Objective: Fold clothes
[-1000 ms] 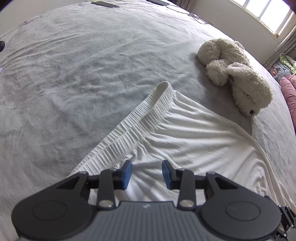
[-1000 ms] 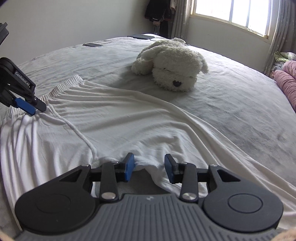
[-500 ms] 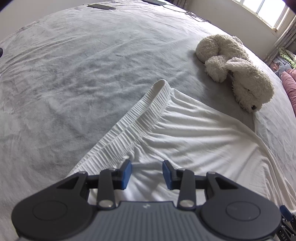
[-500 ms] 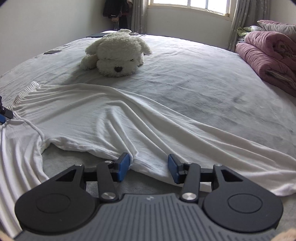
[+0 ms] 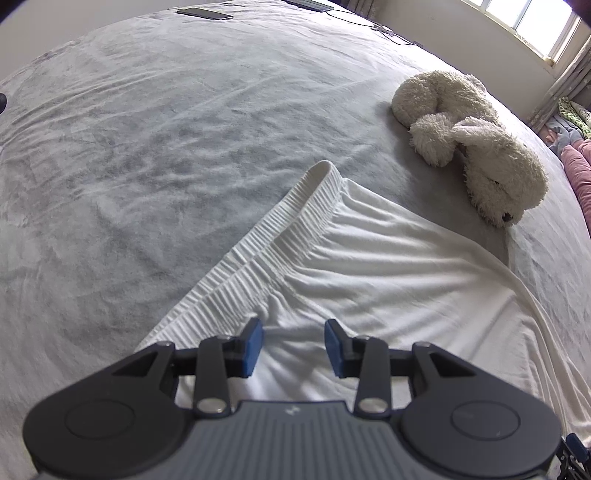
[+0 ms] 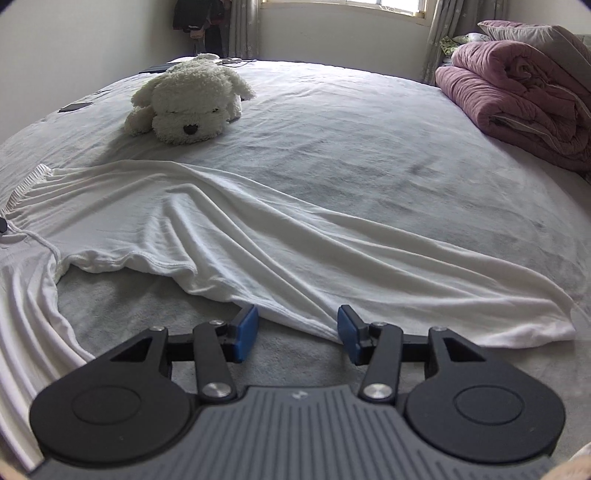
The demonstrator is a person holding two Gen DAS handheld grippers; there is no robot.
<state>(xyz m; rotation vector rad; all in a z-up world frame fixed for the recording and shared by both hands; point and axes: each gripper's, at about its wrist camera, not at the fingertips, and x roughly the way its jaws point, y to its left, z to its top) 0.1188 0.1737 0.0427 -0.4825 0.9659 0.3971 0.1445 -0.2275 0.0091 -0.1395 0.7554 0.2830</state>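
Note:
White trousers (image 5: 369, 266) lie spread on the grey bed, with the ribbed elastic waistband (image 5: 280, 236) running diagonally in the left wrist view. My left gripper (image 5: 293, 347) is open and empty, just above the cloth below the waistband. In the right wrist view one trouser leg (image 6: 332, 251) stretches to the right, its hem (image 6: 535, 332) at the far right; the other leg (image 6: 26, 325) runs down the left edge. My right gripper (image 6: 297, 330) is open and empty, its tips at the near edge of the long leg.
A white plush dog (image 5: 476, 144) lies on the bed beyond the trousers; it also shows in the right wrist view (image 6: 188, 103). A folded pink quilt (image 6: 517, 92) sits at the right. Phones (image 5: 203, 13) lie at the far edge. Grey sheet (image 5: 147, 147) spreads left.
My right gripper has swung right along the trouser leg, from the crotch toward the hem end. My left gripper stays over the waistband area, barely shifted. Both stay open.

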